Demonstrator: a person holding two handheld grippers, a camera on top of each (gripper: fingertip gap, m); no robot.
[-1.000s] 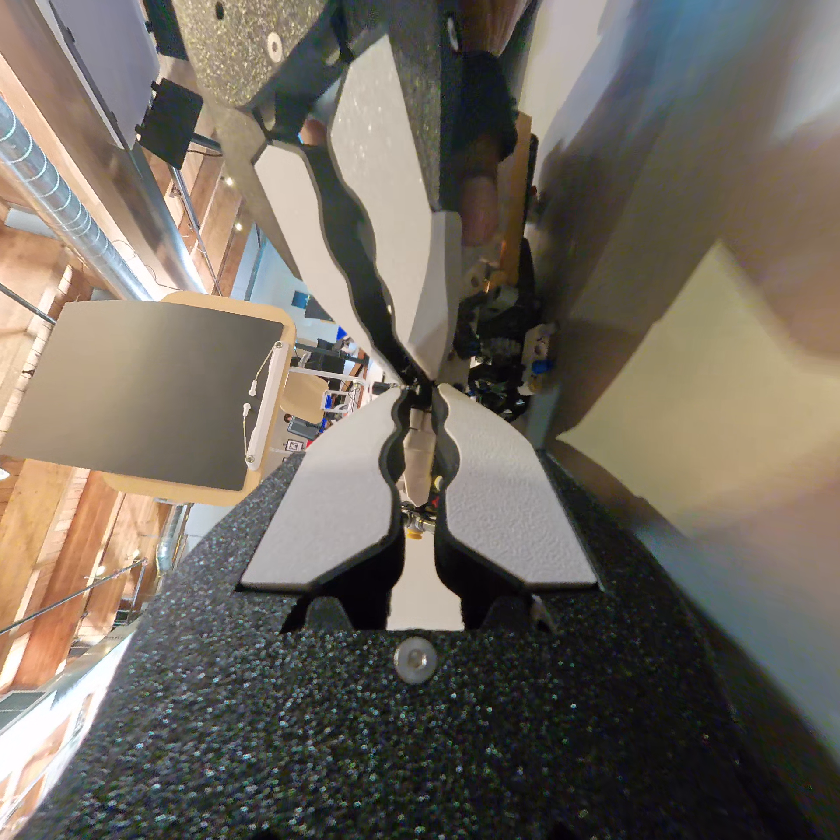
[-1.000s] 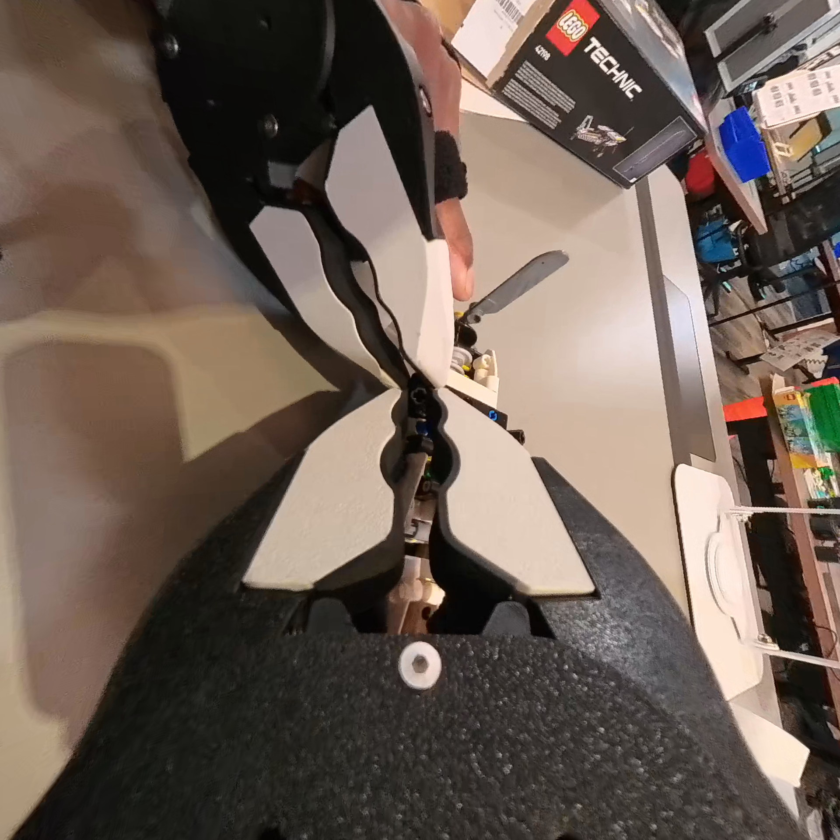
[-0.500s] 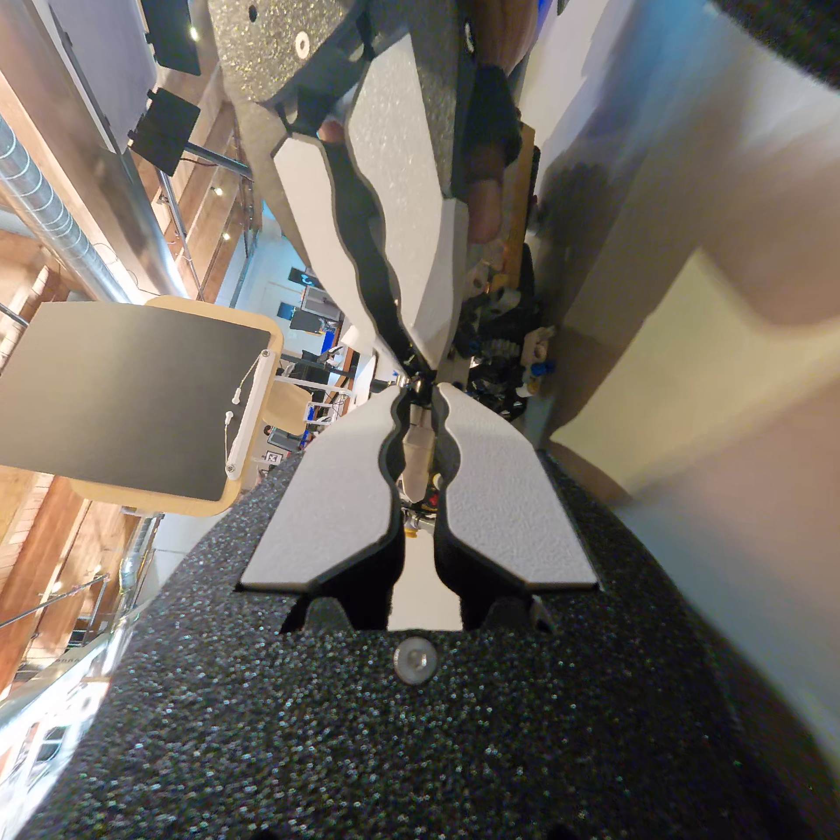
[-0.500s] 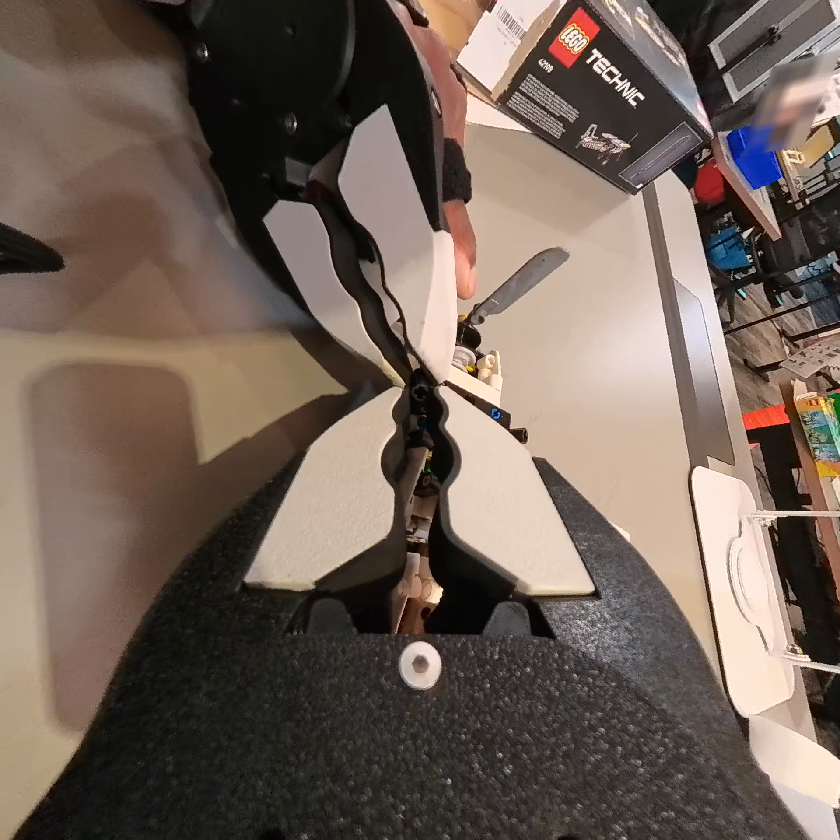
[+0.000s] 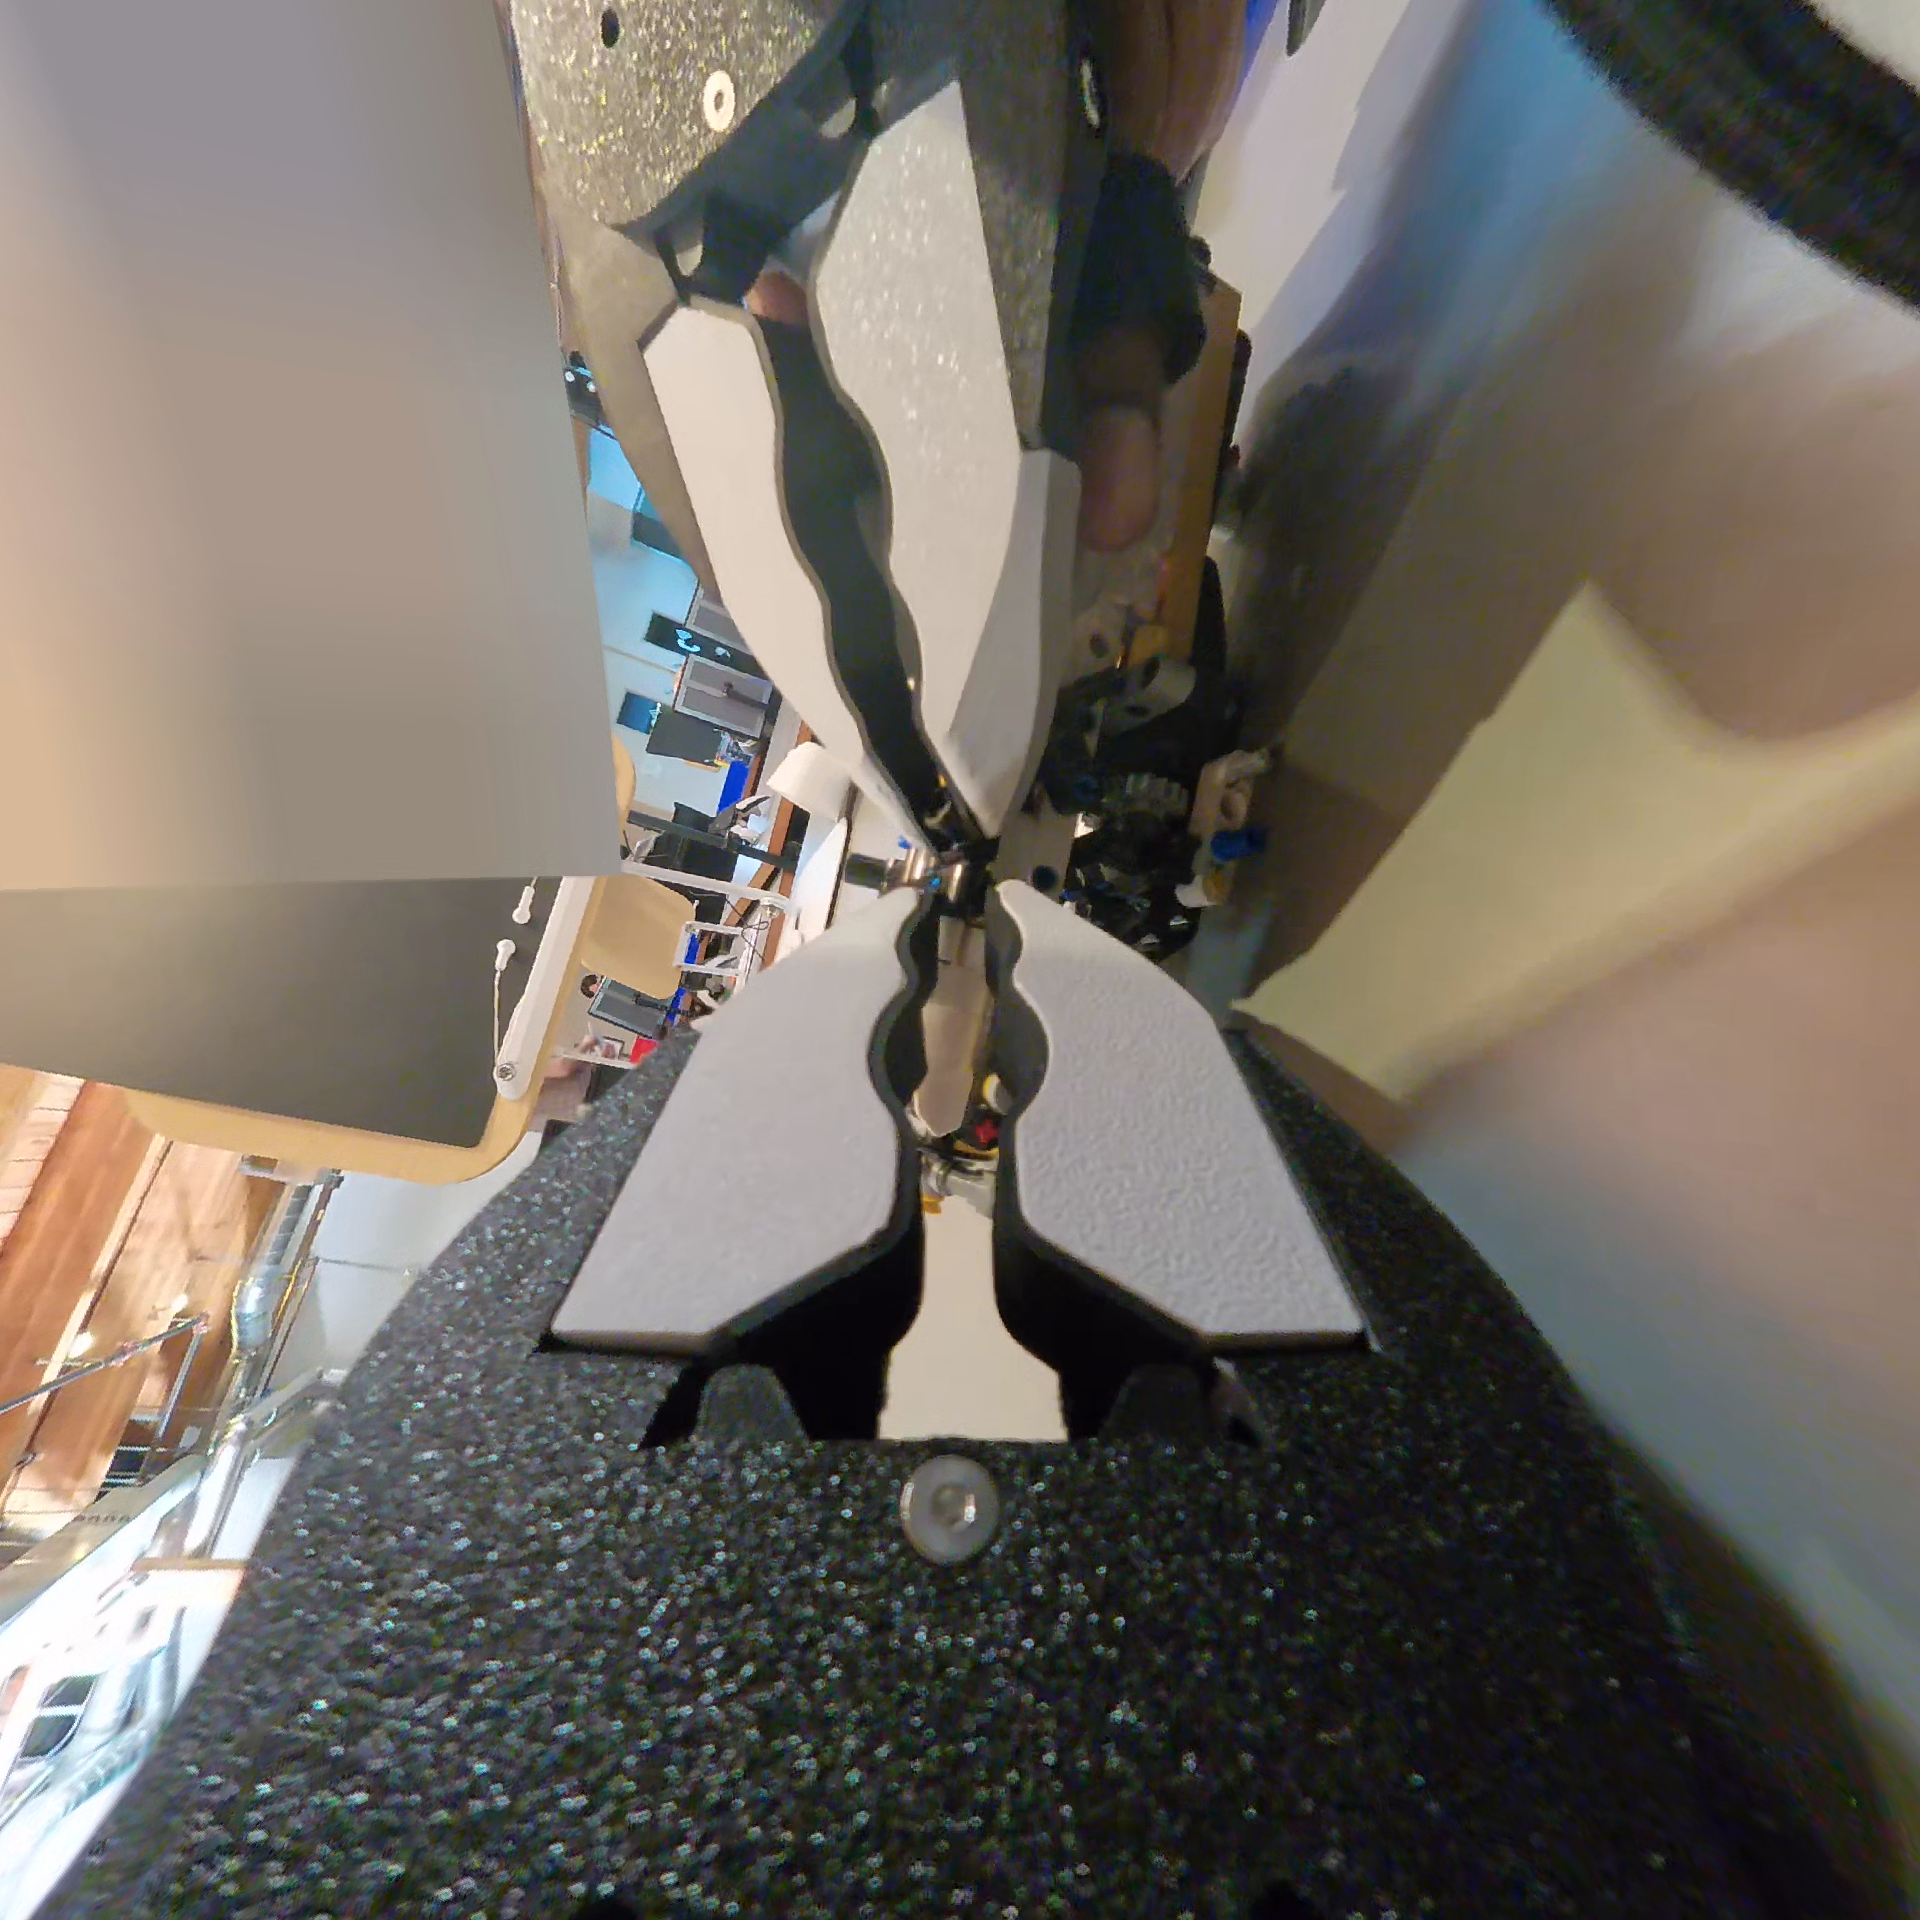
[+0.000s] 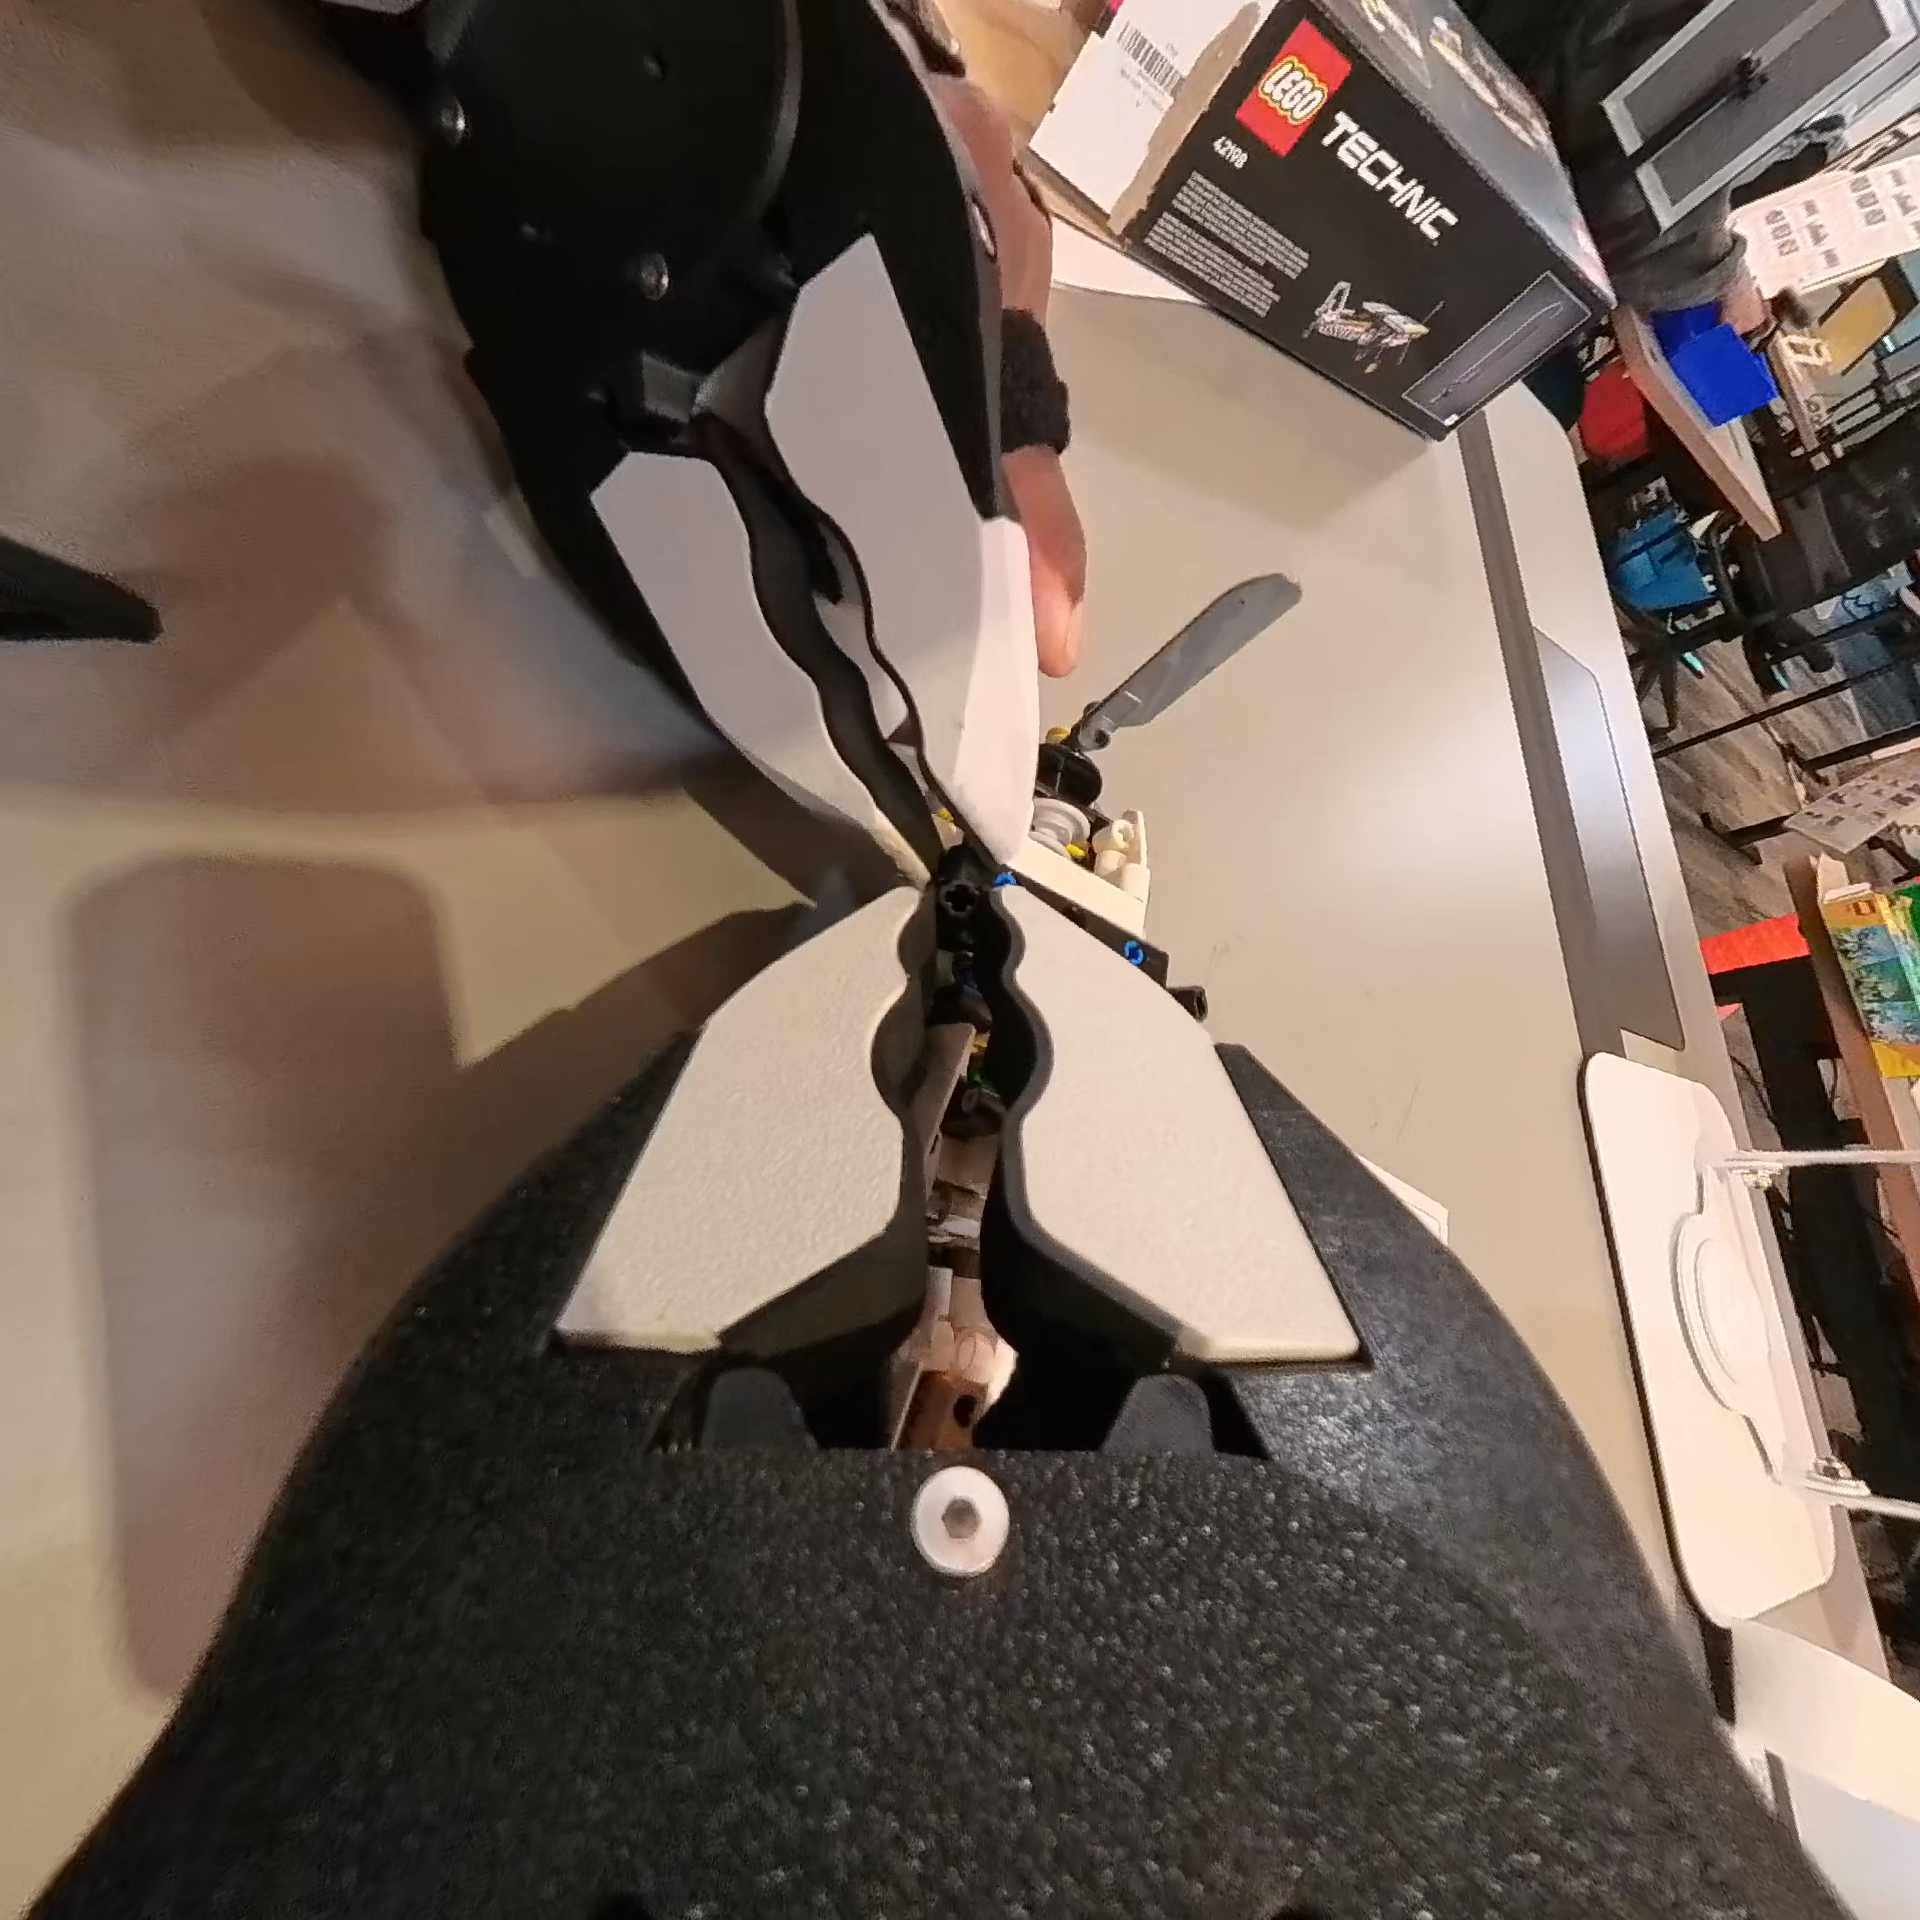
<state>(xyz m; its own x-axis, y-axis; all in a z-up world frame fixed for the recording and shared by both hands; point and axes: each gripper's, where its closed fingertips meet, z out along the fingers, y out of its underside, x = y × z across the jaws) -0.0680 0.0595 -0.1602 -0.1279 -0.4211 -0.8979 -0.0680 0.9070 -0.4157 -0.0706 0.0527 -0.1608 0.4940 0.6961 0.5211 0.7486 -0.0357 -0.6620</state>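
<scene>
Toy brick model (image 6: 1091,862) — white and black, grey propeller blade (image 6: 1195,655) — held off the pale table (image 6: 1351,831) between two grippers meeting tip to tip, likely one steadying while the other works. Right gripper (image 6: 961,914) pinches a black pin of it; left gripper (image 5: 961,914) clamps a pale beam. Since the earlier frames, little has changed: both grips are unchanged, and only the left view's background has shifted. Dark toy box (image 6: 1351,208) lies beyond.

Two hand-held grippers meet tip to tip: the left hand-held gripper (image 5: 961,909) and the right hand-held gripper (image 6: 961,899). One brick-built model (image 6: 1101,862) with one grey propeller blade (image 6: 1195,655). One black toy box (image 6: 1351,208) at far right. One bench (image 6: 1299,831).
</scene>
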